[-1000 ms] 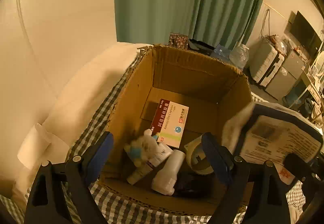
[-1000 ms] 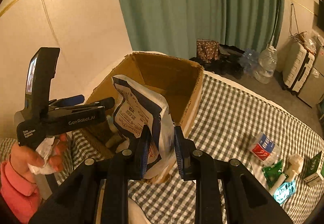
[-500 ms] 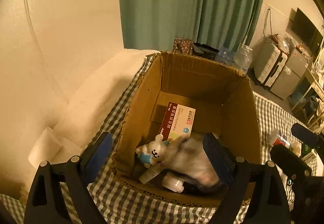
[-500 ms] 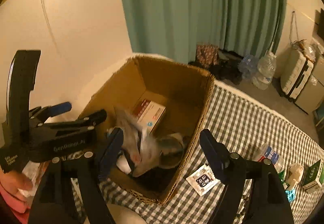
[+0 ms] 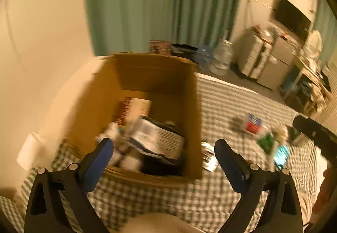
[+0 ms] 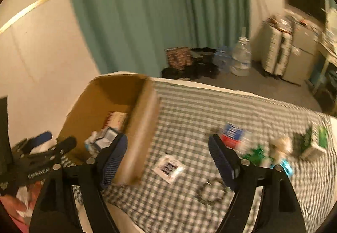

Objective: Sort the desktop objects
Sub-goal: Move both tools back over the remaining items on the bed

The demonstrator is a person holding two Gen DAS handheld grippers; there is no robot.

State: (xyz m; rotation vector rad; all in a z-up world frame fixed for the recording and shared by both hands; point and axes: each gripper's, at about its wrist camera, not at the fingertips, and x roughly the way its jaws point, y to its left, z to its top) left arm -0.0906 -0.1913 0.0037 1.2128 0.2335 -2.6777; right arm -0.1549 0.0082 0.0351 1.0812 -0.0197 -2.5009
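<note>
My left gripper (image 5: 162,148) is opening wide with nothing gripped, its fingers framing the near side of the cardboard box (image 5: 189,106), where a white printed pouch (image 5: 158,138) lies on top of a red-and-white medicine box (image 5: 134,106) and other blurred items. My right gripper (image 6: 168,153) is also opening and empty, over the checked cloth (image 6: 189,111) beside the box. A small printed sachet (image 6: 168,167) lies between its fingers, and a plastic bottle with a red-and-blue label (image 6: 233,136), green packets and a green box (image 6: 316,142) lie toward the cloth's right edge.
</note>
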